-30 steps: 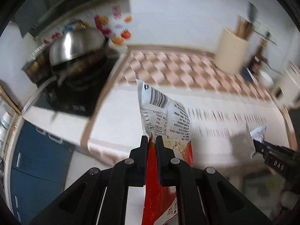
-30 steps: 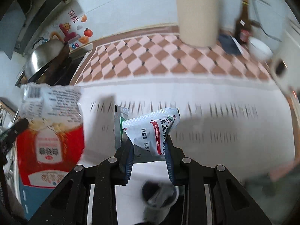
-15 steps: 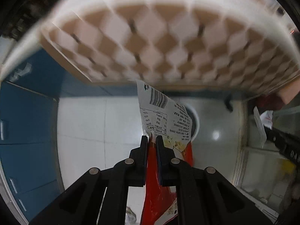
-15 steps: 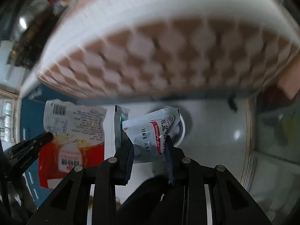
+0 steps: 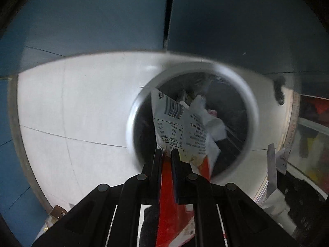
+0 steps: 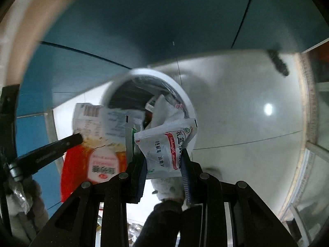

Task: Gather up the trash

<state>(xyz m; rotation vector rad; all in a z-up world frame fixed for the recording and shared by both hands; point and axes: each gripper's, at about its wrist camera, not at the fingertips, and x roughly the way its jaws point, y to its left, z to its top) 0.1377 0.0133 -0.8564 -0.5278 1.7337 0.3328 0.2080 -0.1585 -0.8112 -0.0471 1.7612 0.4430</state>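
Observation:
My left gripper is shut on a red and white snack wrapper with a barcode, held over the mouth of a round white trash bin. The bin holds crumpled paper and other wrappers. My right gripper is shut on a white medicine sachet with red and green print, with a second thin green-edged packet beside it. The sachet hangs just above the bin's rim. In the right wrist view the left gripper's finger and its snack wrapper show at the left.
The bin stands on a pale tiled floor against blue cabinet doors. A countertop edge arcs at the upper left of the right wrist view. A cluttered shelf or glass unit lies to the right. A dark foot shows below my right gripper.
Both grippers dropped from counter height to floor level and tipped downward, carrying their wrappers. The counter has left view and the bin now fills the middle.

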